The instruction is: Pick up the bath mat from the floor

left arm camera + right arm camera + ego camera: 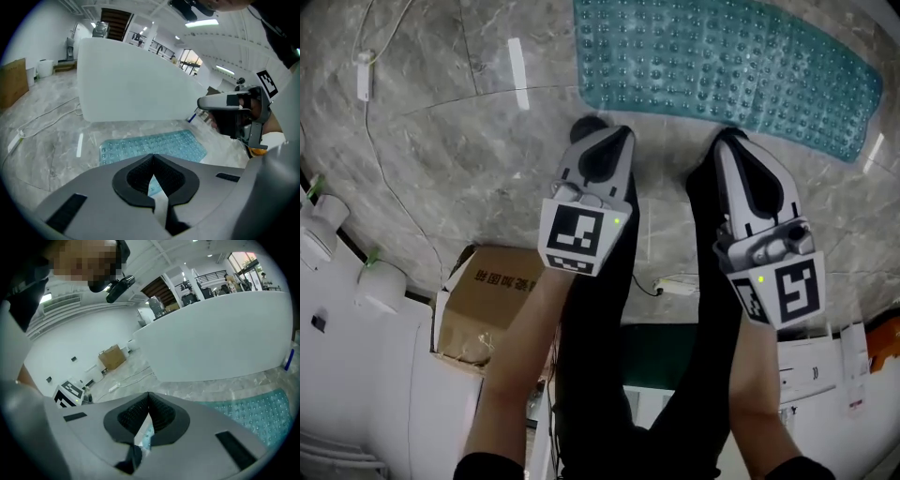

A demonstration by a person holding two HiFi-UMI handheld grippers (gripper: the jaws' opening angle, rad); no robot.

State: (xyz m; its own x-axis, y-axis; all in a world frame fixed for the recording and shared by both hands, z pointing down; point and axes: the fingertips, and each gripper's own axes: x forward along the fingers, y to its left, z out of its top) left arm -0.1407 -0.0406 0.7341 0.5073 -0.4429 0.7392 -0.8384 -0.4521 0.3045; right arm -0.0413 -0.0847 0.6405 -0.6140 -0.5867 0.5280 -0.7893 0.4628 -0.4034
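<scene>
The teal bath mat point(731, 66) with its rows of bumps lies flat on the grey marble floor, at the top of the head view. Both grippers hang in the air short of its near edge. My left gripper point(592, 131) is shut with nothing in it; its pads meet at the tip and the mat point(150, 145) lies on the floor beyond them. My right gripper point(731, 141) is shut and empty as well, with the mat point(253, 411) ahead and to its right. Neither gripper touches the mat.
A white tub wall point(131, 84) stands just behind the mat. A cardboard box point(487, 300) sits at the lower left beside white fixtures point(356, 375). A thin cable point(384, 169) runs across the floor on the left. The person's dark-clad legs point(600, 356) are below the grippers.
</scene>
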